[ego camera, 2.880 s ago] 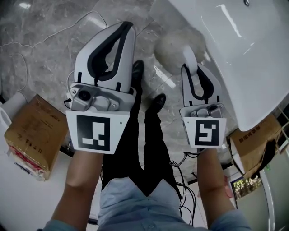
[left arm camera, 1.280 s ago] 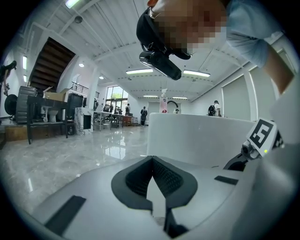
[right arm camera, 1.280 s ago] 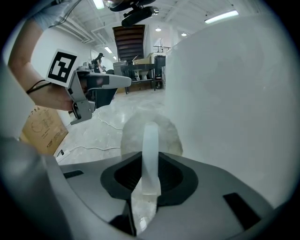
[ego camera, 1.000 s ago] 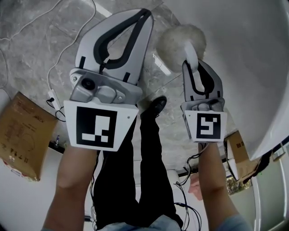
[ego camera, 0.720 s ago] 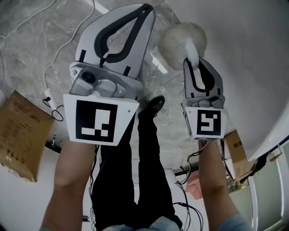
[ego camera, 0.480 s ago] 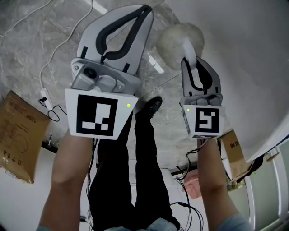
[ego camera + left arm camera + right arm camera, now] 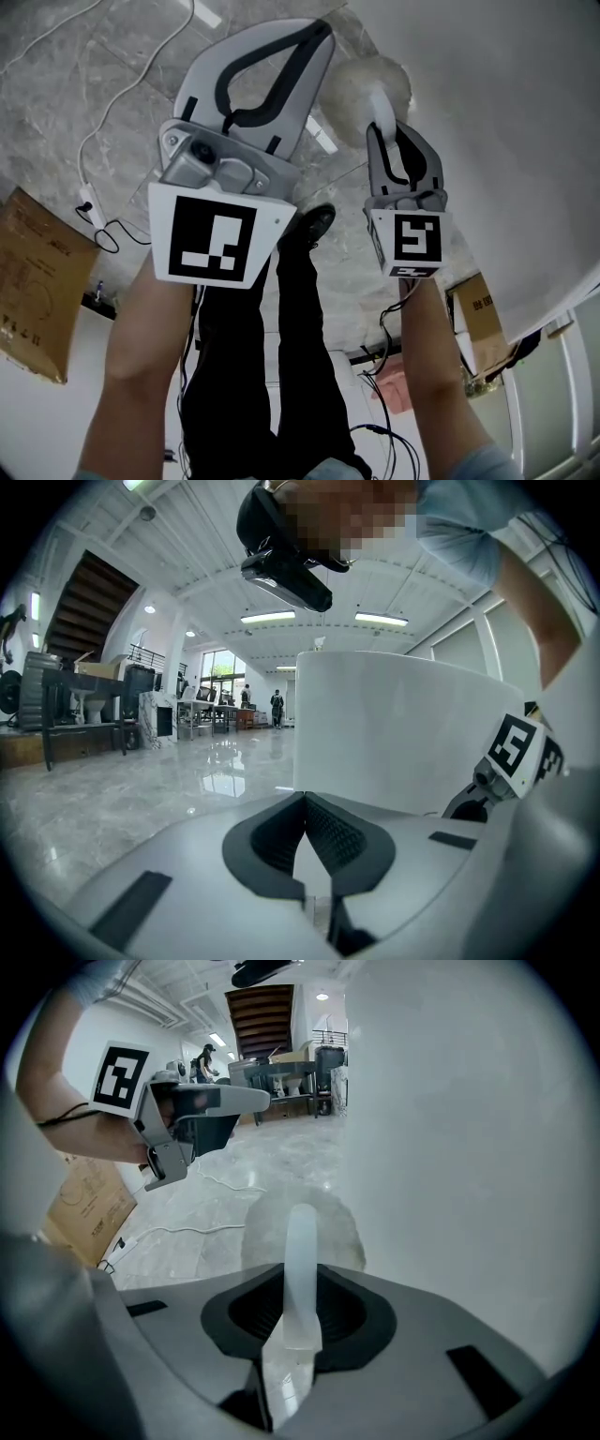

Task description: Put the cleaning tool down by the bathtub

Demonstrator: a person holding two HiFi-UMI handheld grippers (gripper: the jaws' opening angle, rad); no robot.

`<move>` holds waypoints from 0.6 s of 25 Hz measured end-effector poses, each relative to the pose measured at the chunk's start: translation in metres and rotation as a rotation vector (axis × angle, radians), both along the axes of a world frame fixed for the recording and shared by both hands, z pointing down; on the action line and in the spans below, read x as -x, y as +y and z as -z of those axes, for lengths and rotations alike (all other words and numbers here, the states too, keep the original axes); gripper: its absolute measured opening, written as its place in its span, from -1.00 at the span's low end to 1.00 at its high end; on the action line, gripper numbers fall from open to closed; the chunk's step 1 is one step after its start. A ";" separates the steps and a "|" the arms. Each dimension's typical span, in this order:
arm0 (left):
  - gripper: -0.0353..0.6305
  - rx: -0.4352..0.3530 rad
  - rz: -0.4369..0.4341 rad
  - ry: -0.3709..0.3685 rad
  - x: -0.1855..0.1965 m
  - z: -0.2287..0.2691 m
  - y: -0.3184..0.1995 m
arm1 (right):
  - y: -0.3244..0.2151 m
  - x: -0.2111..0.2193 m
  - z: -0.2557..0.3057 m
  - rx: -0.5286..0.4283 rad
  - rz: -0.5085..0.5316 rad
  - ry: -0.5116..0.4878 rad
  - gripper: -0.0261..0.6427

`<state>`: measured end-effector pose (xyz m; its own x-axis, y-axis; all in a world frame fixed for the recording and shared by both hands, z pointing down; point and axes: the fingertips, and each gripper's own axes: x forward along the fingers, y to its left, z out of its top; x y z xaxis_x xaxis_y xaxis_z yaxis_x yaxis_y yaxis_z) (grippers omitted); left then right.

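The cleaning tool is a white handle (image 7: pixel 301 1241) with a fluffy pale head (image 7: pixel 354 86) (image 7: pixel 264 1234). My right gripper (image 7: pixel 380 129) (image 7: pixel 302 1286) is shut on the handle, and the head sticks out past its tips. The head hangs over the marble floor, close beside the white bathtub (image 7: pixel 497 122) (image 7: pixel 469 1129) wall. I cannot tell whether it touches the wall. My left gripper (image 7: pixel 317 28) (image 7: pixel 305 797) is held up to the left of the tool. Its jaws meet at the tips with nothing between them. The bathtub (image 7: pixel 394 724) fills the middle of the left gripper view.
The person's dark legs and a shoe (image 7: pixel 314 225) stand on the grey marble floor between the grippers. A white cable (image 7: pixel 89 159) runs across the floor at left, near a cardboard box (image 7: pixel 28 272). Another box (image 7: pixel 478 314) lies under the tub's edge at right.
Both grippers have drifted slightly. The right one, with the tool, sits a little higher and further left in the head view. Both grips look unchanged.
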<state>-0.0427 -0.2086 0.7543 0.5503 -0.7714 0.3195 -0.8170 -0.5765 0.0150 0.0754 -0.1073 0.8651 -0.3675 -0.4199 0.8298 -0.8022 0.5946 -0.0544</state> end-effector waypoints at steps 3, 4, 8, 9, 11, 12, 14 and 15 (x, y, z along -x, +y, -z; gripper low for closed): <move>-0.85 0.005 0.000 0.000 0.004 -0.007 0.000 | 0.001 0.001 -0.012 0.005 0.004 0.002 -0.64; -0.85 0.009 0.001 0.001 0.004 -0.009 0.000 | 0.001 0.001 -0.017 0.008 0.005 0.003 -0.64; -0.85 0.017 -0.015 -0.008 0.000 -0.017 0.003 | 0.001 0.001 -0.035 0.025 0.009 0.005 -0.64; -0.85 0.017 -0.022 -0.010 -0.001 -0.018 0.003 | 0.001 0.001 -0.039 0.029 0.010 0.006 -0.64; -0.85 0.019 -0.033 -0.012 -0.001 -0.021 0.002 | 0.001 0.003 -0.045 0.034 0.011 0.008 -0.64; -0.85 0.020 -0.037 -0.013 0.000 -0.023 0.002 | 0.000 0.003 -0.048 0.036 0.010 0.010 -0.64; -0.85 0.023 -0.042 -0.017 0.001 -0.025 0.002 | -0.001 0.004 -0.050 0.036 0.007 0.013 -0.64; -0.85 0.025 -0.042 -0.018 0.002 -0.026 0.002 | -0.001 0.004 -0.051 0.035 0.008 0.013 -0.64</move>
